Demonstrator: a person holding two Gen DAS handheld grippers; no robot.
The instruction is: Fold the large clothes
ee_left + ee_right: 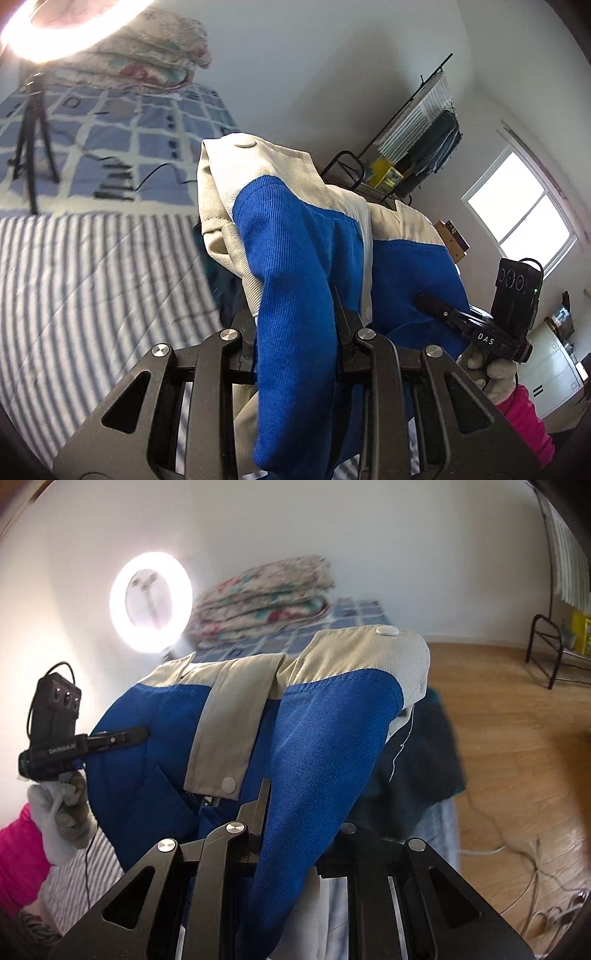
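Here I have the blue-and-cream jacket (295,236) pinched in both, my left hand-held gripper (295,347) and right hand-held gripper (291,834) each clamped narrowly on a blue fold, lifting it clear above the striped bed (92,280) so it hangs straight for folding.

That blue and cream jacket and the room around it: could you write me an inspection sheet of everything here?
Surface: bed with striped sheet, checked blue cover beyond.
Job's things: blue and cream jacket, lifted off the bed.
Clutter: folded floral quilt; dark garment beneath the jacket.
Grippers: left gripper and right gripper each shut on jacket fabric.
Cables: black lead on the bed; pale wires on the floor.
Surroundings: ring light, tripod, clothes rack, window, wooden floor.
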